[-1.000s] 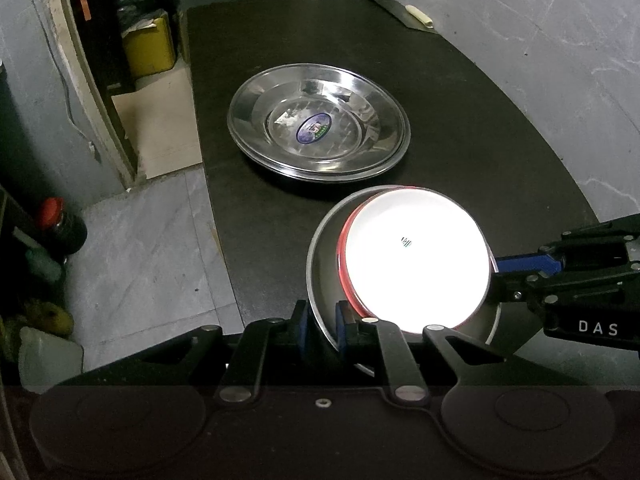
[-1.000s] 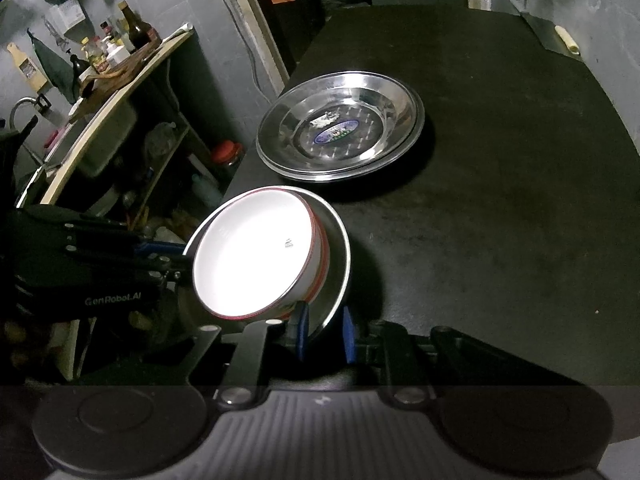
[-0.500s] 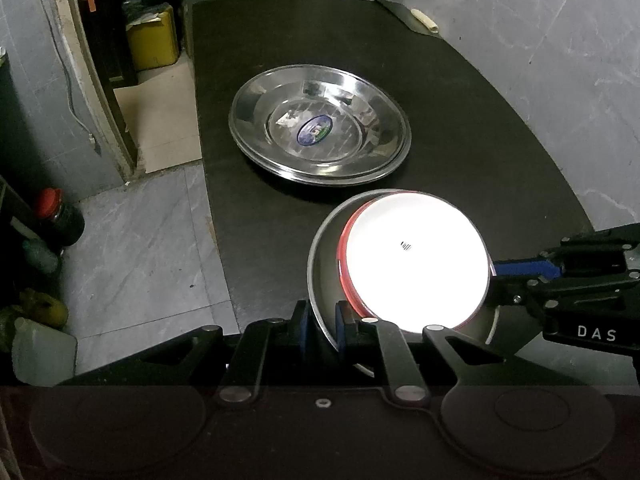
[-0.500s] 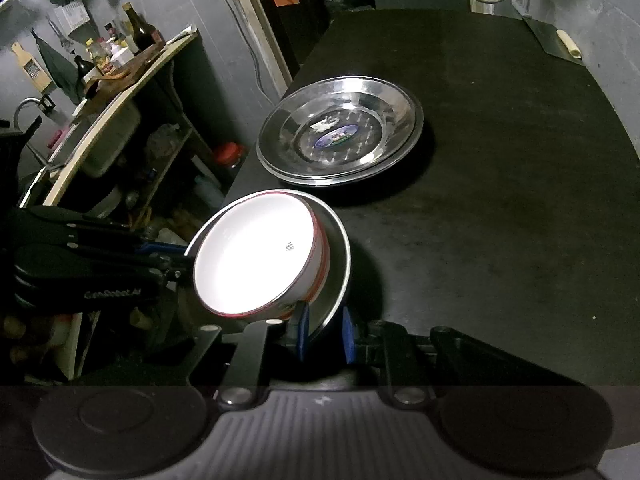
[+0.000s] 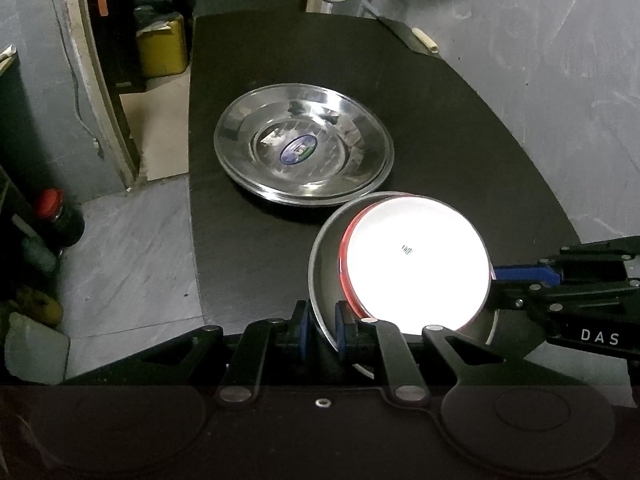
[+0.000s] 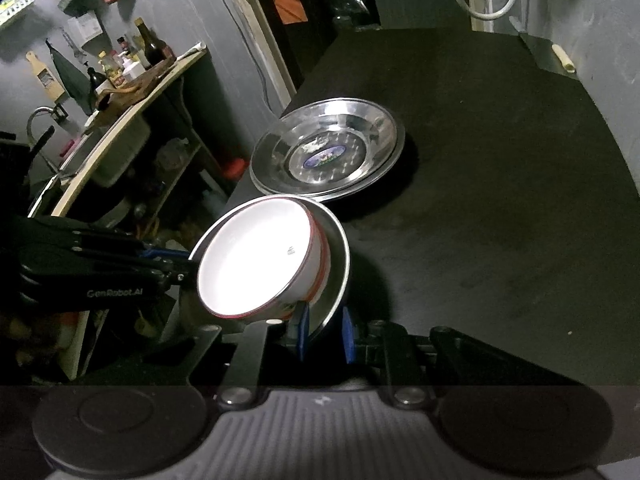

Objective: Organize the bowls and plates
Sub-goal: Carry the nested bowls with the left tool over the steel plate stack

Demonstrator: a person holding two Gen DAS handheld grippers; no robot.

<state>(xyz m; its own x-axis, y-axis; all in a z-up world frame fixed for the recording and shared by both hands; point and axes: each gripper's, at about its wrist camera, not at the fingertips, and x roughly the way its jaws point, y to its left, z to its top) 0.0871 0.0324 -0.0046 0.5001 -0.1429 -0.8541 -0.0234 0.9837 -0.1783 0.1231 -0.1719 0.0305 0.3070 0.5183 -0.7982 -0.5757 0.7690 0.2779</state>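
Note:
A white bowl with a red rim [image 5: 416,268] [image 6: 256,264] sits in a small steel plate [image 5: 326,276] [image 6: 338,264]. Both are held up above the near end of the black table [image 5: 460,152] [image 6: 500,200]. My left gripper [image 5: 322,328] is shut on the steel plate's rim. My right gripper [image 6: 324,332] is shut on the opposite rim; it also shows in the left wrist view [image 5: 520,276]. A stack of larger steel plates [image 5: 304,144] [image 6: 328,150] with a blue sticker lies farther back on the table.
A knife with a pale handle [image 5: 424,38] [image 6: 562,58] lies at the table's far right edge by the grey wall. To the left is tiled floor [image 5: 132,248] with bottles, and a shelf with a sink [image 6: 116,128].
The held plate and bowl have risen a little and moved toward the stacked plates. Both grippers keep their hold.

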